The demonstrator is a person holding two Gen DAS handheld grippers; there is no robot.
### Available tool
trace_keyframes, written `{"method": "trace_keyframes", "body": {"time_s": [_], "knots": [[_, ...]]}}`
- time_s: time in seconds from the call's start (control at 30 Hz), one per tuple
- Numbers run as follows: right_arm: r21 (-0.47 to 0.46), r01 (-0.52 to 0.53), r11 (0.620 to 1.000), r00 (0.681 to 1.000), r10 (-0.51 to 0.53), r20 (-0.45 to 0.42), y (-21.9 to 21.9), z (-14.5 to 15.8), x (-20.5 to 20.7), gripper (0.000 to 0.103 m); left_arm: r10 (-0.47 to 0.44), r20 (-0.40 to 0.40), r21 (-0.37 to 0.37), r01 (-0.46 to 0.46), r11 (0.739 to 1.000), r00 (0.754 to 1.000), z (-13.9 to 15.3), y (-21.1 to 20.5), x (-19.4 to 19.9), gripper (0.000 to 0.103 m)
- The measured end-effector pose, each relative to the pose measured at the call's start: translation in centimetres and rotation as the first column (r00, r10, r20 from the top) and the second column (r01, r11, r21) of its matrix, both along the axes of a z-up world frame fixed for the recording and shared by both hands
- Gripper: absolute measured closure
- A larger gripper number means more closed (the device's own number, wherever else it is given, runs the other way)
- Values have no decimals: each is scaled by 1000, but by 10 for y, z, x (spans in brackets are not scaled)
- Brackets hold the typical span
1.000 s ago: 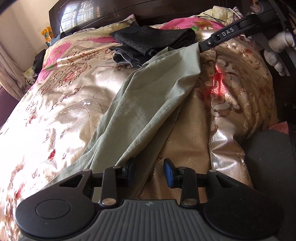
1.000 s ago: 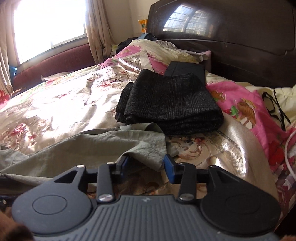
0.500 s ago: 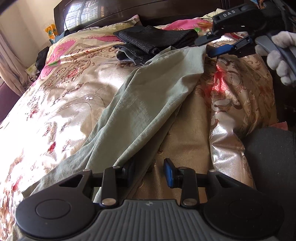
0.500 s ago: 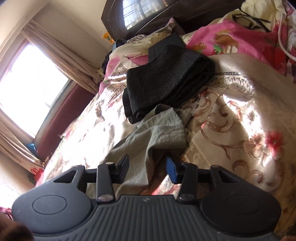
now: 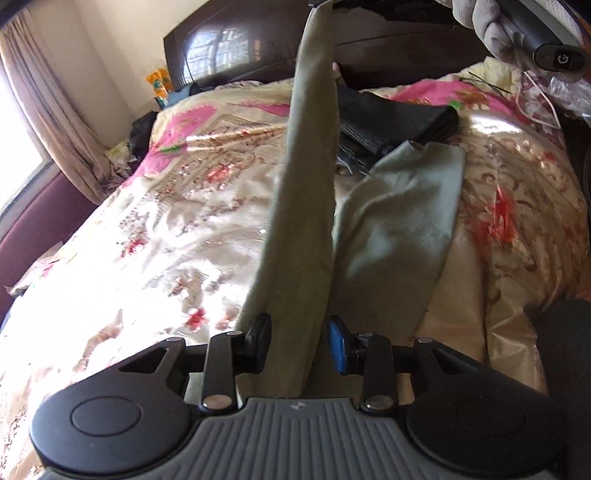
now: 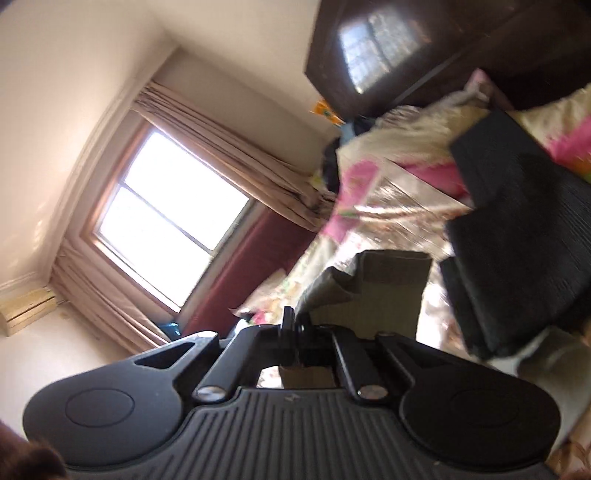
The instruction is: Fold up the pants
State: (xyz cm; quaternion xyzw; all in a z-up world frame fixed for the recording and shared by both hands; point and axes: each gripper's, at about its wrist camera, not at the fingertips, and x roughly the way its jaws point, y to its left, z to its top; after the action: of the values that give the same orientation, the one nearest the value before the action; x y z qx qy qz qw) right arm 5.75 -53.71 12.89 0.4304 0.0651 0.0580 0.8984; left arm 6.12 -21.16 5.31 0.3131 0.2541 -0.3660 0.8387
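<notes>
A: Where are the green pants?

B: Partly on the bed, partly in the air. One leg lies flat on the floral bedspread, its end just beside the folded black clothes. The other leg rises as a taut strip from the bottom of the left wrist view to its top edge.

A: What holds it up?

B: The right tongs. Their jaws are closed on a fold of the green cloth, which bunches just ahead of them in the right wrist view. A gloved hand grips the handle at the top right of the left view.

A: And the left tongs?

B: Their jaws stand apart with the strip running between them. The cloth meets the black pad; the blue pad sits clear of it.

A: Behind all that?

B: A dark headboard, a curtained window.
</notes>
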Motion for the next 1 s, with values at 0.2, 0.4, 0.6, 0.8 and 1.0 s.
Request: {"method": "trace_keyframes", "body": {"time_s": [0.2, 0.4, 0.6, 0.8, 1.0], "knots": [[-40, 97, 995, 976, -103, -192, -11, -67, -28, 99, -35, -49, 34, 36, 999, 998, -30, -4, -8, 54], [-68, 162, 984, 885, -176, -431, -32, -145, -53, 99, -86, -69, 126, 94, 988, 994, -63, -18, -24, 56], [-153, 170, 974, 888, -219, -405, -26, -149, -64, 99, -57, -110, 118, 70, 991, 992, -62, -23, -10, 56], [-259, 210, 943, 916, -282, -285, -25, -123, -70, 100, -97, -84, 143, 108, 984, 992, -60, -33, -14, 56], [-222, 166, 961, 912, -235, -336, -37, -140, -36, 99, -79, -85, 157, 92, 983, 993, -67, -38, -15, 56]]}}
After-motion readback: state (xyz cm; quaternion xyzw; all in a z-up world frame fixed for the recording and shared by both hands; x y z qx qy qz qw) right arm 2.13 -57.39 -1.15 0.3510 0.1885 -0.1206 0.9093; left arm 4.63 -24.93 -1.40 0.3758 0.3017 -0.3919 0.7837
